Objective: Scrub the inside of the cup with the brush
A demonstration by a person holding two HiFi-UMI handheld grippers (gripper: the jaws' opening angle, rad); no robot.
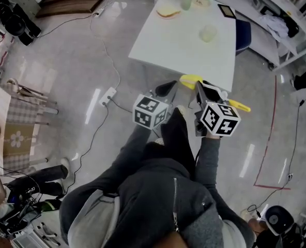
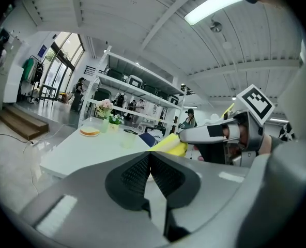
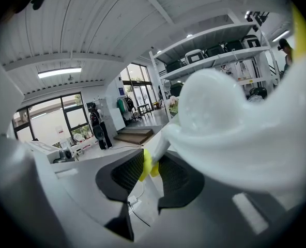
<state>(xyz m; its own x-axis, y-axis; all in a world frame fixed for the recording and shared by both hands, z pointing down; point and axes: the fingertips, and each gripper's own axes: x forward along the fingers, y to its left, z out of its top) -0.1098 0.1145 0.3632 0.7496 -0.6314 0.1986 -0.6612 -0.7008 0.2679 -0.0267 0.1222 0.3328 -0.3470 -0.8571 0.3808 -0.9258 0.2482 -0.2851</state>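
- Right tool (image 3: 150, 163): clamped on the yellow handle of the brush (image 3: 230, 128), whose long axis lies crosswise to the jaws.
- Left tool (image 2: 149, 158): pinched shut, empty.
- Cup (image 1: 208, 33): upright on the white bench (image 1: 168, 43), straight ahead and well apart from both tools; the right tool looks nearer.
- Count: one cup, one brush, two tools.

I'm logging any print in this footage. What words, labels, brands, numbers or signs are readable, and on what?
No text is readable.
Cube on left tool, cube on right tool: black-and-white square patterns, no letters or digits.
Blue wall sign: too small to read.
Brush in the right tool: no print seen.
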